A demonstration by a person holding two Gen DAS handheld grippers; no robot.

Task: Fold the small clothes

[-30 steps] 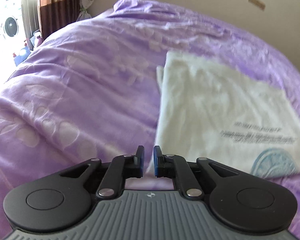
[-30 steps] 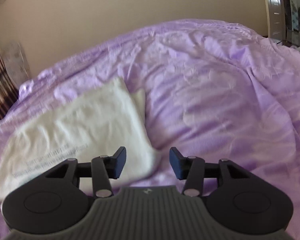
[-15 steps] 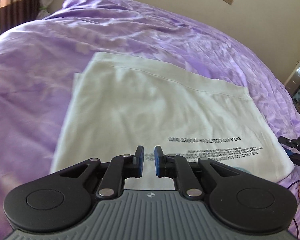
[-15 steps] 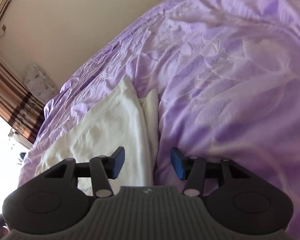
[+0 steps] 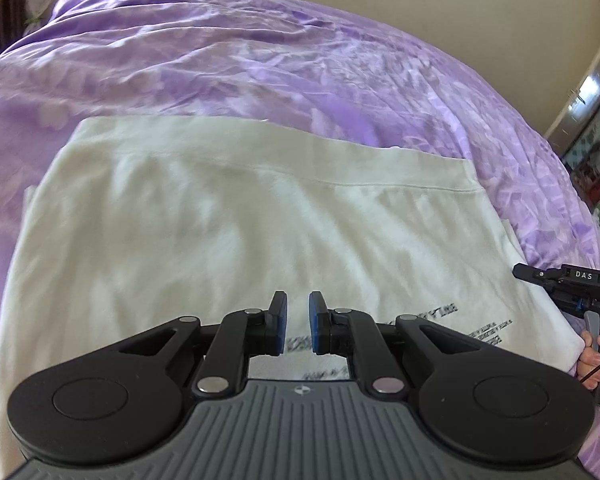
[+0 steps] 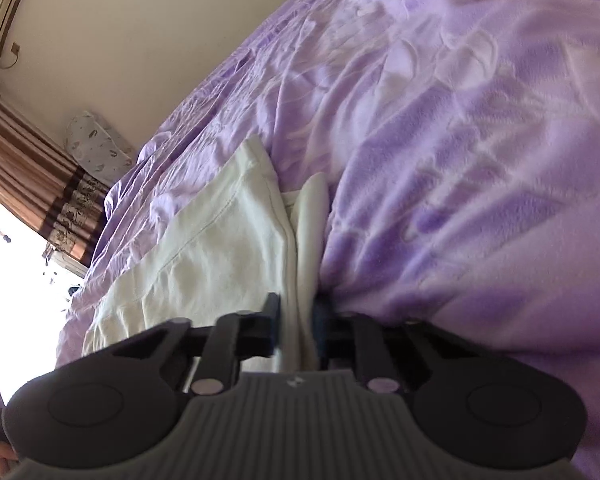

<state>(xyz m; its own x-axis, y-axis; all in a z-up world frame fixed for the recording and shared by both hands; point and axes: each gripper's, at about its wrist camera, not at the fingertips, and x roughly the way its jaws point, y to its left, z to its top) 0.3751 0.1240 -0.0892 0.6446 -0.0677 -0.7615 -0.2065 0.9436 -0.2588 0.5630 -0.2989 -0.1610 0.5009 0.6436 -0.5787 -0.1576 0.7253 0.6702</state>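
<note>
A white shirt is spread flat on the purple bed. Its edge is pinched by the just-closed right hand-held gripper. The left hand-held gripper is held nearly closed, empty, above it.

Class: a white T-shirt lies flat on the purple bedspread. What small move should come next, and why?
Probably the left claw, shut and empty above the T-shirt, should open and drop to the near hem, because the right claw has just closed on its edge.

Two close wrist views, shared shirt
</note>
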